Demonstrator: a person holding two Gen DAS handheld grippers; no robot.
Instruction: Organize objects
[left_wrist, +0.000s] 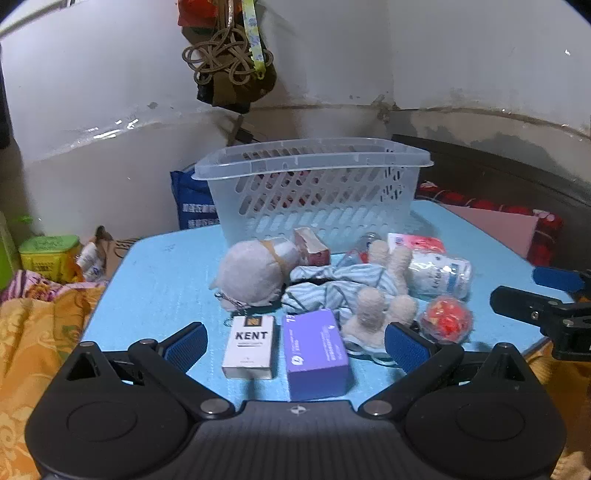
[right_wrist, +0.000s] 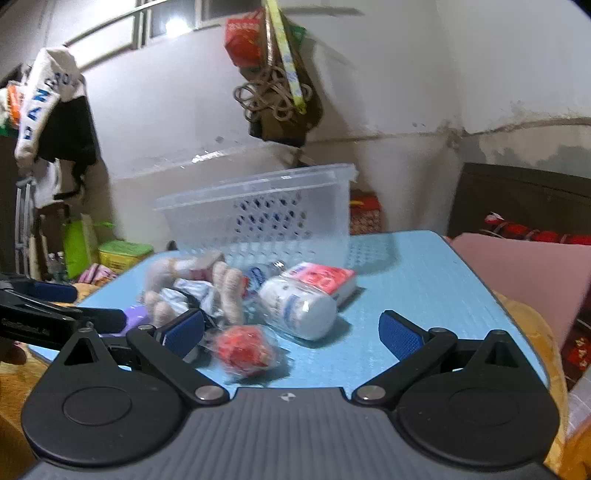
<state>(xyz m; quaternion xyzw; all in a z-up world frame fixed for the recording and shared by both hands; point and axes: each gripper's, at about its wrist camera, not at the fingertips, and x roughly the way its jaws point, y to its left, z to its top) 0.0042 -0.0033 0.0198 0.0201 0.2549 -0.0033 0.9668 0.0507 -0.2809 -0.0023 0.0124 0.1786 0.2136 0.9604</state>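
A clear plastic basket (left_wrist: 314, 184) stands at the back of a blue table (left_wrist: 159, 280). In front of it lie a grey plush (left_wrist: 255, 273), a striped-cloth plush doll (left_wrist: 369, 295), a white KENT pack (left_wrist: 250, 345), a purple box (left_wrist: 316, 354), a red wrapped ball (left_wrist: 447, 317), a white bottle (left_wrist: 439, 275) and a pink tissue pack (left_wrist: 415, 242). My left gripper (left_wrist: 295, 347) is open around the KENT pack and purple box, low over the table. My right gripper (right_wrist: 291, 332) is open above the red ball (right_wrist: 245, 350), near the white bottle (right_wrist: 299, 308).
A small red-and-white box (left_wrist: 312, 245) leans by the basket (right_wrist: 258, 214). Orange bedding (left_wrist: 40, 332) lies left of the table (right_wrist: 406, 280), a pink board (right_wrist: 524, 273) right. A green tin (left_wrist: 50, 254) sits far left. Bags and cord (left_wrist: 229, 62) hang on the wall.
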